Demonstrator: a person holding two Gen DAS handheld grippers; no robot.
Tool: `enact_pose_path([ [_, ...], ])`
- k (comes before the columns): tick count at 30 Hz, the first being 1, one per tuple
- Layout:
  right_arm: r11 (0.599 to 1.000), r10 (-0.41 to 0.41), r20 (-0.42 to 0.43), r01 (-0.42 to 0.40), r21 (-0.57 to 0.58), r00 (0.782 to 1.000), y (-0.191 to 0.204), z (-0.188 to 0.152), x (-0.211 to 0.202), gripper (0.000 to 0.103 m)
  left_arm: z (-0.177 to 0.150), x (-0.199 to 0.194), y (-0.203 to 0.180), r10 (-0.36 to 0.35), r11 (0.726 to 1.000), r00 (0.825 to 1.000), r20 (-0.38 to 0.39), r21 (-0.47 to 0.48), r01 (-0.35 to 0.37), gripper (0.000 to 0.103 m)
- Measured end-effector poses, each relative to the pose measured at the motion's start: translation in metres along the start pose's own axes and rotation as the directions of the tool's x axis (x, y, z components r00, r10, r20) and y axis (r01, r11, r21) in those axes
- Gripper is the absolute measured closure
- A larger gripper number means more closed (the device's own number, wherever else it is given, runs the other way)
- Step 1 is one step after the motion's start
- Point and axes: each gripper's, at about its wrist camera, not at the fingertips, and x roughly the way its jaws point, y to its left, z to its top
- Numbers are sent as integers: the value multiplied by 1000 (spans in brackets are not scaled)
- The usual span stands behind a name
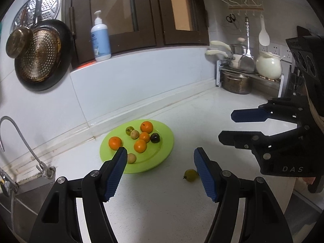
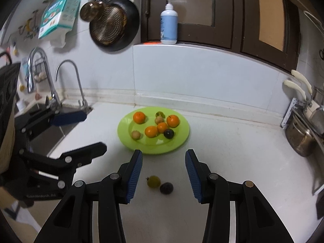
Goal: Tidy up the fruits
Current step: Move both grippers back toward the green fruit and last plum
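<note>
A green plate (image 1: 166, 145) (image 2: 182, 137) on the white counter holds several oranges (image 1: 140, 145) (image 2: 151, 131), two small tan fruits, a small green one and a dark purple one (image 1: 155, 138) (image 2: 168, 133). A loose green fruit (image 1: 191, 175) (image 2: 154, 181) and a dark purple fruit (image 2: 166, 188) lie on the counter in front of the plate. My left gripper (image 1: 160, 172) is open and empty, with the loose green fruit just left of its right finger. My right gripper (image 2: 163, 174) is open and empty, held above the two loose fruits.
A sink with taps (image 2: 66, 77) lies left of the plate. Pans (image 2: 114, 24) hang on the wall. A soap bottle (image 2: 169, 24) stands on the window ledge. A rack with pots (image 1: 237, 81) and a white jar (image 1: 268, 64) fills the right corner.
</note>
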Motion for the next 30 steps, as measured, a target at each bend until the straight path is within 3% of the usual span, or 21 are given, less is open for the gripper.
enact_pose_path([
  [18, 986, 40, -188, -69, -154, 981, 2, -37, 46, 58, -35, 58, -27, -130, 971, 982, -134, 184, 153, 36],
  [30, 976, 76, -247, -123, -180, 966, -8, -55, 88, 59, -49, 106, -27, -229, 942, 944, -238, 192, 276, 50],
])
